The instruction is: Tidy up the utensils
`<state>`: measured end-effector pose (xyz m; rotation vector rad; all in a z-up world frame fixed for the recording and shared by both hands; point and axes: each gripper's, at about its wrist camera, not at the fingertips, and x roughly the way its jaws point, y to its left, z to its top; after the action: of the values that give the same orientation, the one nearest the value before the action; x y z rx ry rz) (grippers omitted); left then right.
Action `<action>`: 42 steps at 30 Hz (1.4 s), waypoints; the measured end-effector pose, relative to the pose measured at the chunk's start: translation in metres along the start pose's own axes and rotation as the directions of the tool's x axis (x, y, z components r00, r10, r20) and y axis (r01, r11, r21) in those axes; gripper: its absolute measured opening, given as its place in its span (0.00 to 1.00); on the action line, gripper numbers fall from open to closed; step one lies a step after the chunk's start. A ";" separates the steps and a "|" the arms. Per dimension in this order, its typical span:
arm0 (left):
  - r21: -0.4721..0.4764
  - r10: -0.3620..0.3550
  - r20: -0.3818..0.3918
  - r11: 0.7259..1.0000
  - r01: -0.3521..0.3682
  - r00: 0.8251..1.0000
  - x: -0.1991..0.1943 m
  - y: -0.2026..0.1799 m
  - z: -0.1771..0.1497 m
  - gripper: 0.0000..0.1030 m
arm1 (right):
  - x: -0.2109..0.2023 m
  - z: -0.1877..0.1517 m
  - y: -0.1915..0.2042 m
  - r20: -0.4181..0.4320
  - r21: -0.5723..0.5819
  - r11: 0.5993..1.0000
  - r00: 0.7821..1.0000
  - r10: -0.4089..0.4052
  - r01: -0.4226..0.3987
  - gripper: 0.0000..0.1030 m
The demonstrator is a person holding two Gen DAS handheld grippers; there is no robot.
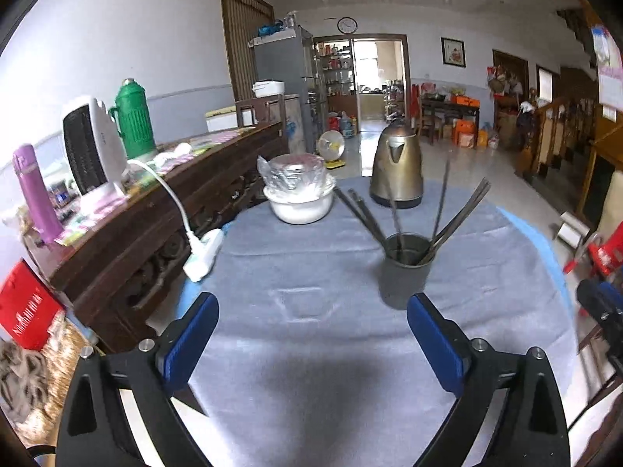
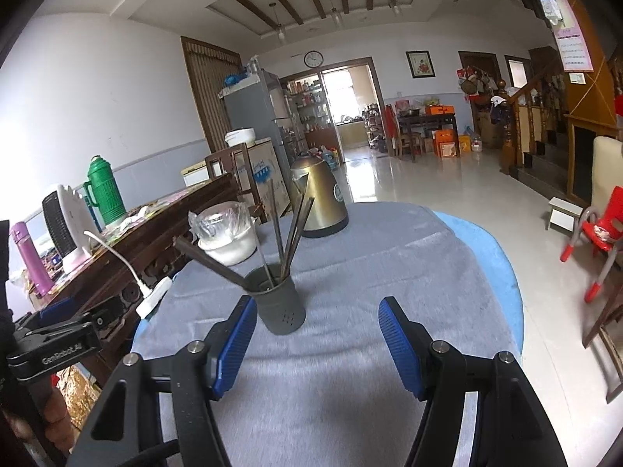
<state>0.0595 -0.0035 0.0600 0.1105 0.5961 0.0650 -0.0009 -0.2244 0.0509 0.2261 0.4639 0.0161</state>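
From my left claw (image 1: 311, 321) I see both blue pads spread wide with nothing between them, hanging above the grey cloth of the counter (image 1: 311, 350). At the far left stands a dark wooden sideboard (image 1: 163, 210) with a purple flask (image 1: 33, 190), a white fan heater (image 1: 91, 148) and a green thermos (image 1: 132, 118). A white clip lamp (image 1: 202, 251) sits at the counter's left edge.

Further right is a white bowl (image 1: 300, 204) covered with plastic film, then the brass-coloured kettle (image 1: 395, 167). In front of it stands the dark utensil holder (image 1: 405, 268), near the middle of the counter, with dark chopsticks (image 1: 457, 210) fanning out of it in several directions.

My right claw (image 2: 317, 323) is also wide and empty, and the holder sits just beside its left finger; I cannot tell if they touch.

I judge the chopsticks to be light, stiff and thin, probably smooth, so they may slip or turn between the pads. I would take one at its upper half, well above the holder's rim, and pinch it across its width. The holder looks light too and could tip if I pull a stick sideways, so one claw should steady it by the wall. No loose utensil lies on the cloth, as far as I see. The bowl and the kettle are behind the holder and could be hit by the leaning sticks.
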 end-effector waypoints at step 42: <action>0.075 0.000 -0.039 0.997 0.002 0.999 -0.023 0.023 -0.026 0.94 | 0.012 -0.015 0.053 -0.173 -0.040 0.998 0.984 -0.046 0.040 0.67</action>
<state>0.0250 0.0189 0.0543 0.1824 0.6378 0.0438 0.0054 -0.1683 0.0443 0.1794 0.6416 0.0017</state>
